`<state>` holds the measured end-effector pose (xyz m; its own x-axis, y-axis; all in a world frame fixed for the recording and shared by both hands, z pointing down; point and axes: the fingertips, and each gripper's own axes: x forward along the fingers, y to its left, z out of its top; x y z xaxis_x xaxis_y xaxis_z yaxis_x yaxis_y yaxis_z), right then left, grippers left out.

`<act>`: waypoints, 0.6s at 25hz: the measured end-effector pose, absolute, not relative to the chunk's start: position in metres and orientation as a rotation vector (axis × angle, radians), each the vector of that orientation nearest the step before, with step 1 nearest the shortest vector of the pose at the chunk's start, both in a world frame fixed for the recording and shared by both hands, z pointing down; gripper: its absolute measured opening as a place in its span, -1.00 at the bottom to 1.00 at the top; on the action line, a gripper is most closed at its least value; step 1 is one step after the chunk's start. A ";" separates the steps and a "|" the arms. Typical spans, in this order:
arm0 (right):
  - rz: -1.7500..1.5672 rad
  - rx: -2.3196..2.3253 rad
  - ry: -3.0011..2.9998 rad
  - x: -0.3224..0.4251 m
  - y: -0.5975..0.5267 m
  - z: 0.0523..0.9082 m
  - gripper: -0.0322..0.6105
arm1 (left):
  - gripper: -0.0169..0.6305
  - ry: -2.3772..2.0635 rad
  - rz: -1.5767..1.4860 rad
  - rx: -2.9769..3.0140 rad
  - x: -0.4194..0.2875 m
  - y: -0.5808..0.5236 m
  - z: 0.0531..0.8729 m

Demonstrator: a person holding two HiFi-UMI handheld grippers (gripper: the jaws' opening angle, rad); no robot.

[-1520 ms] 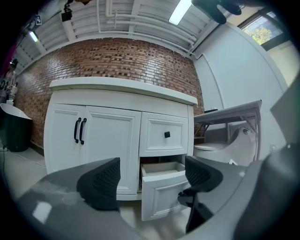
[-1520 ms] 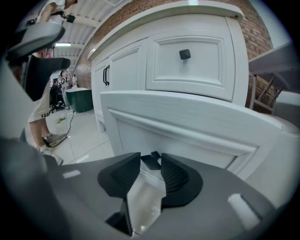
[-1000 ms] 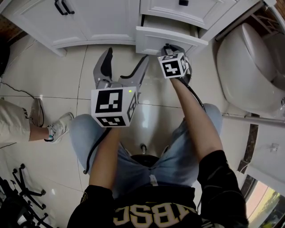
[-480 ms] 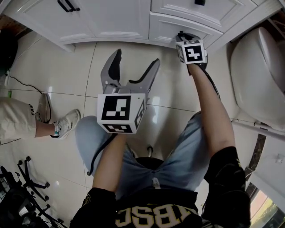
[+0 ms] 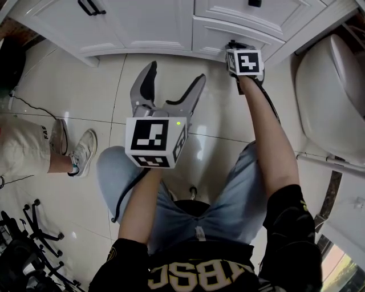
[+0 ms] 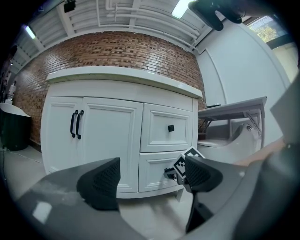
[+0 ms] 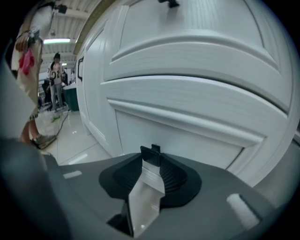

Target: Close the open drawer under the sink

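The lower drawer under the sink sits flush with the white cabinet, below the upper drawer with its black knob. My right gripper is shut, holds nothing, and its tips rest against the lower drawer's front. In the right gripper view the two pads meet at the right gripper tip, close to the white panel. My left gripper hovers open over the floor tiles, well back from the cabinet, with nothing between its fingers. From the left gripper view, the left gripper faces the lower drawer and the right gripper's marker cube.
A white toilet stands to the right of the cabinet. The double doors with black handles are to the left. A bystander's leg and shoe are at the left, a chair base at the lower left.
The drawer stood open a second ago; the right gripper pushed it in until flush. Over the last half second nothing moved. The left gripper stayed put and open.
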<state>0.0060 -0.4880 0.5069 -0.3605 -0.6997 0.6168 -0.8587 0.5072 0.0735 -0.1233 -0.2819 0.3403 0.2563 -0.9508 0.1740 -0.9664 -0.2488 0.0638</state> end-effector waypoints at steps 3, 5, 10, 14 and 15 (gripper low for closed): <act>0.507 1.304 -2.226 0.007 -0.484 0.499 -0.53 | 0.41 -1.826 0.142 2.368 -0.126 -0.278 0.334; 0.527 1.319 -2.245 0.010 -0.478 0.488 -0.51 | 0.41 -1.835 0.130 2.373 -0.128 -0.275 0.328; 0.376 1.275 -2.370 0.003 -0.447 0.433 -0.53 | 0.41 -1.851 0.124 2.400 -0.130 -0.263 0.317; 0.177 1.229 -2.441 -0.005 -0.404 0.390 -0.53 | 0.41 -1.837 0.105 2.440 -0.121 -0.249 0.307; 0.129 1.221 -2.455 -0.006 -0.391 0.380 -0.53 | 0.41 -1.834 0.100 2.453 -0.118 -0.246 0.304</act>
